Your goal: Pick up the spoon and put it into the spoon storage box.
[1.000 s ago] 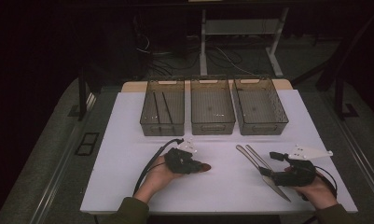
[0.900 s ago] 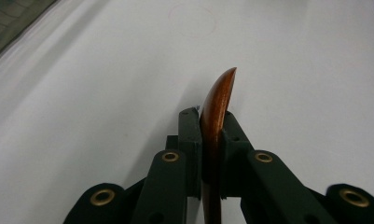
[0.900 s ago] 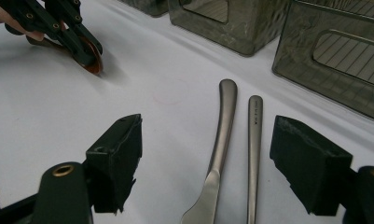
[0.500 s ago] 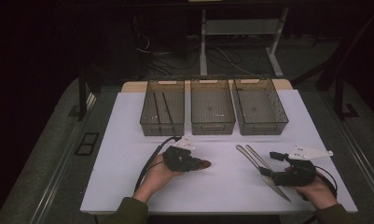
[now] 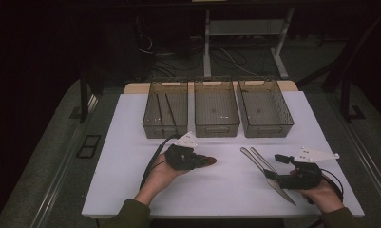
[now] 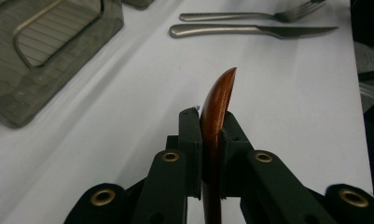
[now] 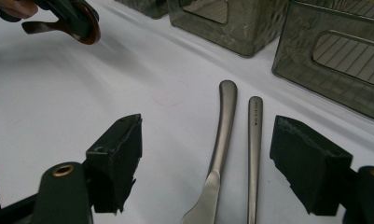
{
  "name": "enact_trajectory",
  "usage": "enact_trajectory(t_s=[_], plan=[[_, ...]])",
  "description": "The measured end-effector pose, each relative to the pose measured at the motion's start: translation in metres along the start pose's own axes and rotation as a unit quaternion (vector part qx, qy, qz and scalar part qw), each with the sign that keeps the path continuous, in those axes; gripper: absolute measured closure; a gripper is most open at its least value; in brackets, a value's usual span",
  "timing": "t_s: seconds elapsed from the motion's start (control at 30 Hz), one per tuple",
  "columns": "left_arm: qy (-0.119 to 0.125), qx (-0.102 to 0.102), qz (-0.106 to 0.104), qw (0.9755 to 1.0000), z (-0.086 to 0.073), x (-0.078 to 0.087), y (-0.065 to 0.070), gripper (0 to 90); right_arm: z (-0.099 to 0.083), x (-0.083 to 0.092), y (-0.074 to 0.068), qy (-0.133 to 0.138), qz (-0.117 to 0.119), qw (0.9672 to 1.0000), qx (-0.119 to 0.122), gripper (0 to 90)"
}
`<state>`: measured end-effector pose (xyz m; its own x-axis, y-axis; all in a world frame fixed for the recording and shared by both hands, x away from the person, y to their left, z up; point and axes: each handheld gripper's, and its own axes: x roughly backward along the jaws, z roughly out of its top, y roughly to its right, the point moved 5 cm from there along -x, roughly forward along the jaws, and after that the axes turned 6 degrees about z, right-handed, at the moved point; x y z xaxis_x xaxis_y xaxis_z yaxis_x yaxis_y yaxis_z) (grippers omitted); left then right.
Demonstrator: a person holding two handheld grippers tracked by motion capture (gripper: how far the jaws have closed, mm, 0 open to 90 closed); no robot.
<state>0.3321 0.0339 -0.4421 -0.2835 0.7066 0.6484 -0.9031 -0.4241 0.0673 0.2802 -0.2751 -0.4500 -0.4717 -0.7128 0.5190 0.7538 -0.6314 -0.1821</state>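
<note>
High view: on the white tabletop (image 5: 131, 156) three smoky translucent plastic bins stand in a row at twelve o'clock. The leftmost bin (image 5: 165, 108) holds two thin dark sticks, probably chopsticks (image 5: 162, 109); the middle bin (image 5: 216, 107) and the right bin (image 5: 265, 107) look bare inside.

At about seven o'clock from the table's middle, the left gripper (image 5: 197, 160) is clamped shut on a glossy reddish-brown wooden spoon (image 5: 208, 161), whose bowl juts out toward three o'clock. In the left gripper view the black jaws pinch the spoon (image 6: 217, 107) edge-on, its curved tip rising toward twelve o'clock above the white surface; whether it rests on the table I cannot tell.

Farther right, a matte steel table knife (image 5: 269, 176) and a matte steel fork (image 5: 260, 158) lie side by side, just apart, handles toward eleven o'clock.

At five o'clock the right gripper (image 5: 279, 160) has its jaws spread wide, holding nothing. In the right gripper view the knife handle (image 7: 224, 126) and fork handle (image 7: 254, 140) lie on the table between the parted black pads (image 7: 117, 161), touching neither pad.
</note>
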Motion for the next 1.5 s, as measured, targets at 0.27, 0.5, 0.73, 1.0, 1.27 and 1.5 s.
enact_trajectory(t_s=[0.27, 0.5, 0.73, 1.0, 1.27, 1.5], plan=[[0.015, 0.003, -0.001, 0.9999, 0.015, 0.003, -0.006, 81.8, 0.0, 0.002, 0.002, 0.005, 0.0, 1.0, -0.005, 25.5], [0.026, 0.002, -0.001, 0.9997, 0.03, 0.001, -0.011, 81.8, 0.0, 0.001, 0.0, 0.003, 0.004, 1.0, -0.004, 25.4], [0.038, 0.007, 0.003, 0.9993, 0.046, 0.001, -0.02, 81.7, 0.0, 0.001, 0.0, 0.006, 0.004, 1.0, -0.006, 25.4], [0.05, 0.017, 0.008, 0.9986, 0.064, -0.001, -0.032, 81.7, 0.0, 0.002, 0.0, 0.008, 0.006, 0.9999, -0.008, 25.4], [0.052, 0.013, 0.017, 0.9984, 0.084, -0.003, -0.042, 81.7, 0.002, 0.002, 0.0, 0.011, 0.006, 0.9999, -0.011, 25.4], [0.061, 0.02, 0.025, 0.9976, 0.103, -0.009, -0.052, 81.7, 0.001, 0.002, 0.001, 0.014, 0.005, 0.9998, -0.015, 25.4]])
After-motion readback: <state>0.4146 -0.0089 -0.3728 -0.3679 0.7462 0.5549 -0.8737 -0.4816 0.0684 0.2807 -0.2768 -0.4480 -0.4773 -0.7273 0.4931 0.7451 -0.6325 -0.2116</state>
